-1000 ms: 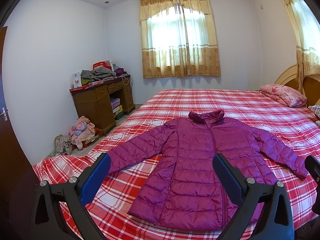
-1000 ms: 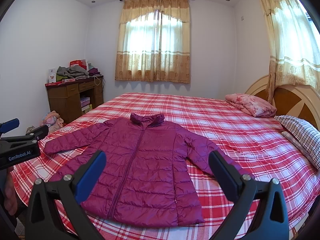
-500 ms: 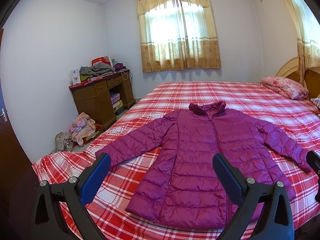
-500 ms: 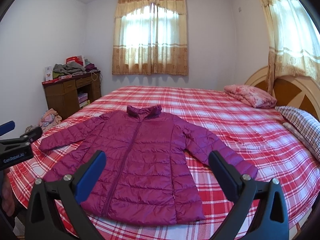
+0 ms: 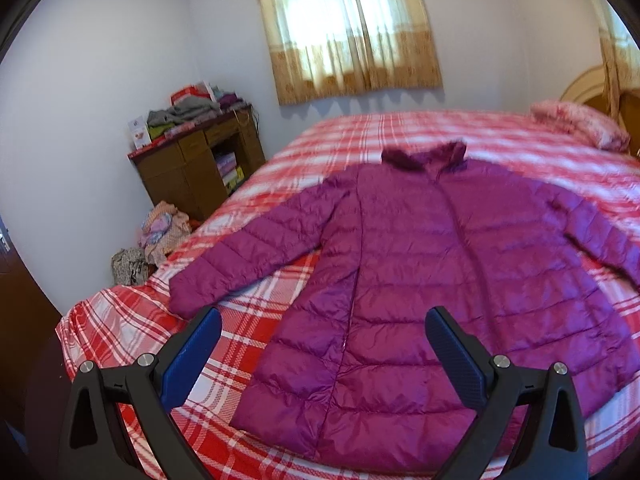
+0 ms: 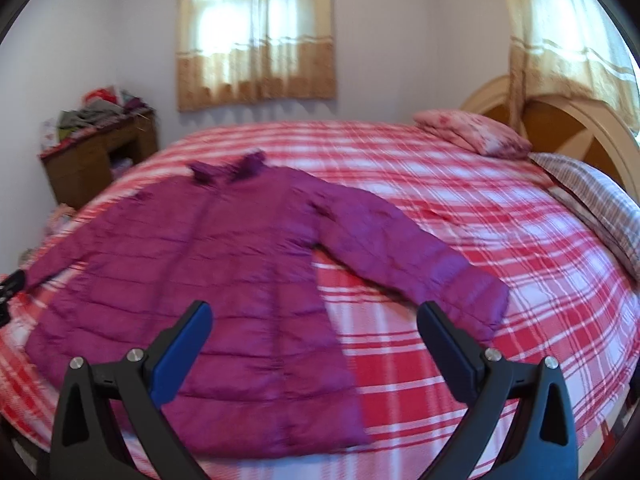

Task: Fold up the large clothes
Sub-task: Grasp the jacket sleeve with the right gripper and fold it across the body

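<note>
We list one purple puffer jacket (image 5: 420, 264) spread flat mid-frame on the plaid bed (image 6: 460, 200), with left gripper (image 5: 320, 344) and right gripper (image 6: 314, 336) low in frame, jaws wide, empty.

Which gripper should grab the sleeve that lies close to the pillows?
Probably the right gripper. It is open, and that sleeve's cuff of the purple jacket lies just beyond its right finger. The left gripper, also open, faces the jacket's other half, near the opposite sleeve.
</note>
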Tool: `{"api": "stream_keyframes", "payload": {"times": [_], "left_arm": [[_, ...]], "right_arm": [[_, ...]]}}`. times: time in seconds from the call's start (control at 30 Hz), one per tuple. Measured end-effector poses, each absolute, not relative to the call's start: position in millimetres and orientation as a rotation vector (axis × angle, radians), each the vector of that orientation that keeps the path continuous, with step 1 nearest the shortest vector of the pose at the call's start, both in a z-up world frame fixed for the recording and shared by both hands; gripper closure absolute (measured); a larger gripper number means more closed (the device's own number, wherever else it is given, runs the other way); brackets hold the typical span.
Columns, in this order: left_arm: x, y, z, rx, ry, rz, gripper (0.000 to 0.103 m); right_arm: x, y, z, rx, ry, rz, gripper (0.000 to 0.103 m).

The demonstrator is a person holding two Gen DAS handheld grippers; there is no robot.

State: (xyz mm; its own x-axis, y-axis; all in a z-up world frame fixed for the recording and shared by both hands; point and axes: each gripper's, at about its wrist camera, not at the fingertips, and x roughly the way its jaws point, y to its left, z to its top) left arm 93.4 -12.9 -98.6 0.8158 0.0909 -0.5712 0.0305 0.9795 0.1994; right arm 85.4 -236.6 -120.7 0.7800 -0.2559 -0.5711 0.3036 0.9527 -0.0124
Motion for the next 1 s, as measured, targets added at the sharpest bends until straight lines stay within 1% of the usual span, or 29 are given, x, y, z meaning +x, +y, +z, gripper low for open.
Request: {"api": "stream_keyframes", "payload": {"times": [0.23,0.53,0.7,0.83,1.0], "left_arm": [[121,-37,-113,0.255,0.637,0.026,0.001],[148,-67,-137,0.313,0.676,0.007,0.001],[167,-71,-147,0.342,0.693,0.01,0.001],[182,-65,-151,0.333,0.692,0.024,0.001],[192,-57,-176,0.321,0.736,0.036,0.001]], "right_arm": [[101,-289,-148,0.118,0.68,-0.387,0.0],[114,-333,-165,0.125,0.708,-0.436,0.0],[120,-352,-173,0.138,0.719,-0.452,0.0],[118,-370,-176,0.165,0.717,-0.472,0.006],[110,-405,-178,0.292,0.712,-0.505,0.023]]}}
